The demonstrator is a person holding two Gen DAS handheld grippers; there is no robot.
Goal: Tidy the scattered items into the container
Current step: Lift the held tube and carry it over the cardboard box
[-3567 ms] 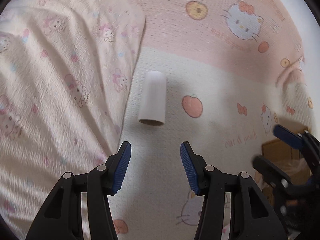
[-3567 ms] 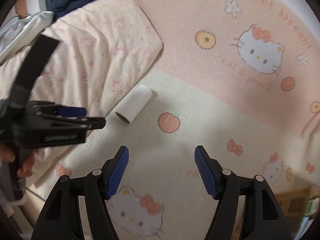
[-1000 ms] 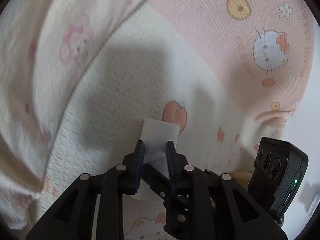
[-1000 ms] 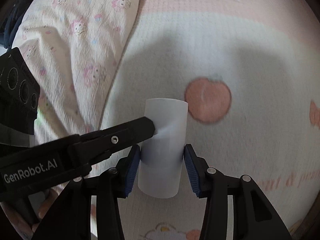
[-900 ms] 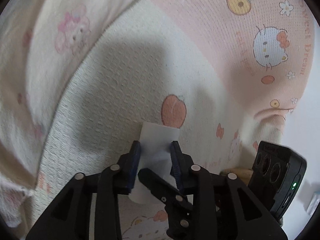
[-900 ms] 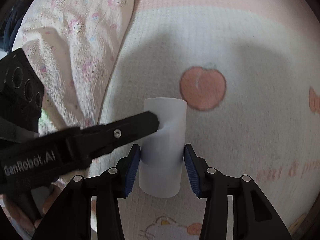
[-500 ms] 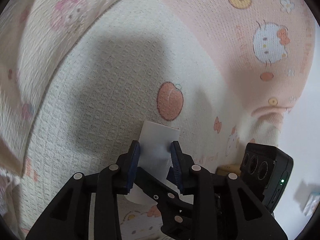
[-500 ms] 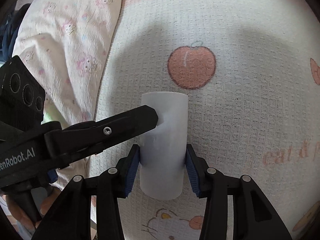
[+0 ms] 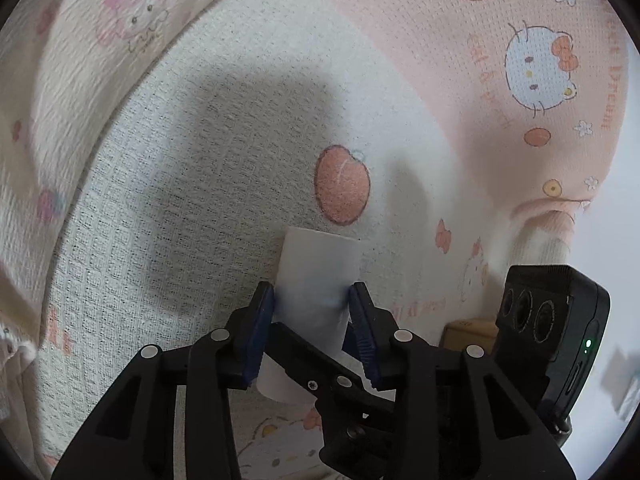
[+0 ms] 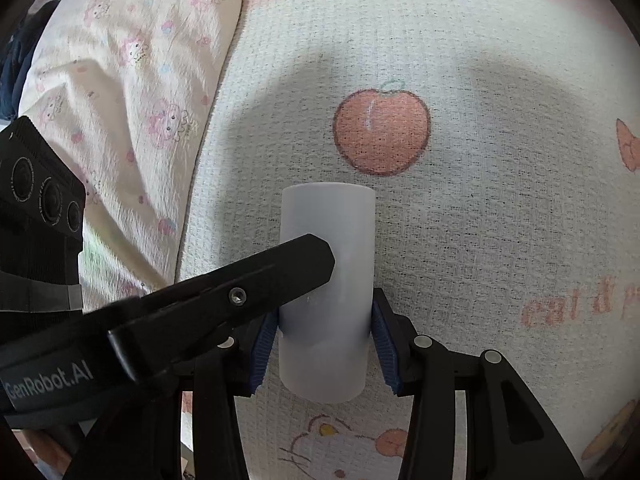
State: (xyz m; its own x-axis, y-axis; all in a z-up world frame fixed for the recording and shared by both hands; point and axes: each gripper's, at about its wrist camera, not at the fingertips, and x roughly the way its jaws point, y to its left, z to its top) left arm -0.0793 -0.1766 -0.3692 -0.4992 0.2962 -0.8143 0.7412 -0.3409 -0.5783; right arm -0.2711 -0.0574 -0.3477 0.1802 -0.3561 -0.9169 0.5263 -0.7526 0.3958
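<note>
Bed surface, waffle-weave blanket (image 10: 500,220) in cream with a pink band and cartoon cat and apple prints, and a rumpled cream quilt (image 10: 128,80) bunched at my 10 o'clock in the right wrist view. The white tube (image 10: 327,280) sits between both tools, over the blanket just short of the apple print (image 10: 382,132) at 12 o'clock. Its long axis runs 6 to 12 in the right wrist view, near end toward my camera, far end pointing at the apple; in the left wrist view the same tube (image 9: 316,280) runs nearly the same way, tipped slightly toward 1 o'clock. My right gripper (image 10: 325,326) is clamped on the tube, blue pads (image 10: 382,344) pressed on both flanks near its lower half. My left gripper (image 9: 314,306) straddles the tube higher up, jaws opening, tube between them; pads (image 9: 262,320) look right at the tube's sides and I can't tell if they touch it. One left finger crosses the right view from 8 o'clock, its tip over the tube's left face. Right tool's camera block (image 9: 554,312) shows at 4 o'clock in the left view, green LED lit. Can't tell whether the tube rests on the blanket or is lifted off it.
</note>
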